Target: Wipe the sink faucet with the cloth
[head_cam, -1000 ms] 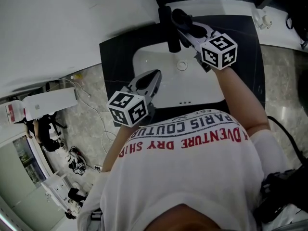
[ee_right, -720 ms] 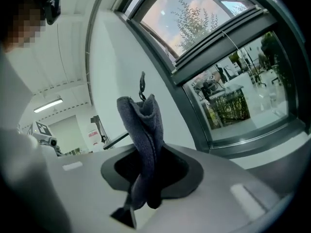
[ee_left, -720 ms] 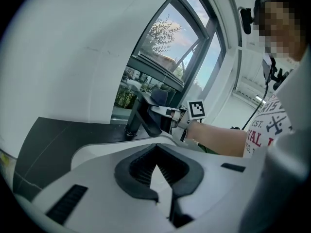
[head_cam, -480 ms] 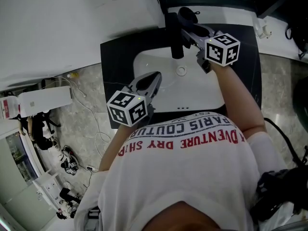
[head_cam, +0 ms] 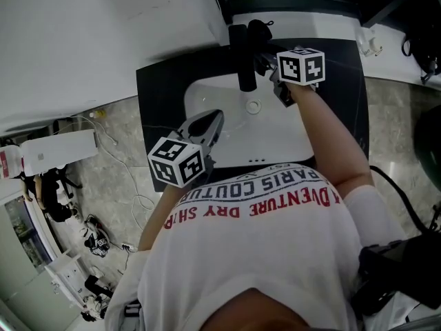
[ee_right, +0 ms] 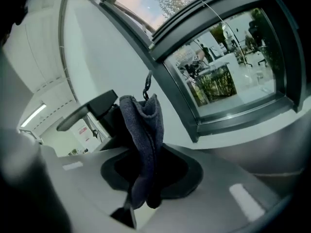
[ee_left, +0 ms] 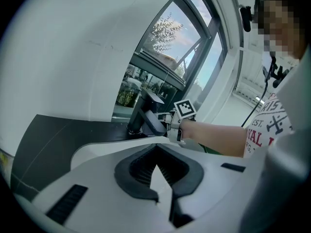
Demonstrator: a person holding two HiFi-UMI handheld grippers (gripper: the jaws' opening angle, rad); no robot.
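A black faucet [head_cam: 242, 55] stands at the back of the white sink [head_cam: 275, 133]. My right gripper [head_cam: 266, 59] is right beside the faucet's right side, shut on a dark grey cloth [head_cam: 258, 27] that sticks up past its tips. In the right gripper view the cloth [ee_right: 142, 125] hangs folded between the jaws [ee_right: 146, 154], with the faucet [ee_right: 90, 109] just behind it at left. My left gripper [head_cam: 208, 123] hovers over the sink's left rim, shut on nothing. In the left gripper view its tips [ee_left: 155, 152] meet, and the faucet [ee_left: 144, 113] shows beyond.
The sink sits in a dark countertop [head_cam: 162, 92] below a window [ee_right: 228, 76]. A round drain [head_cam: 253, 106] lies in the basin. A small white object [head_cam: 369, 45] is on the ledge at the right. Cables lie on the floor [head_cam: 127, 178] at left.
My right gripper has carried the cloth left and farther back, close against the faucet. The left gripper has stayed over the sink's left rim.
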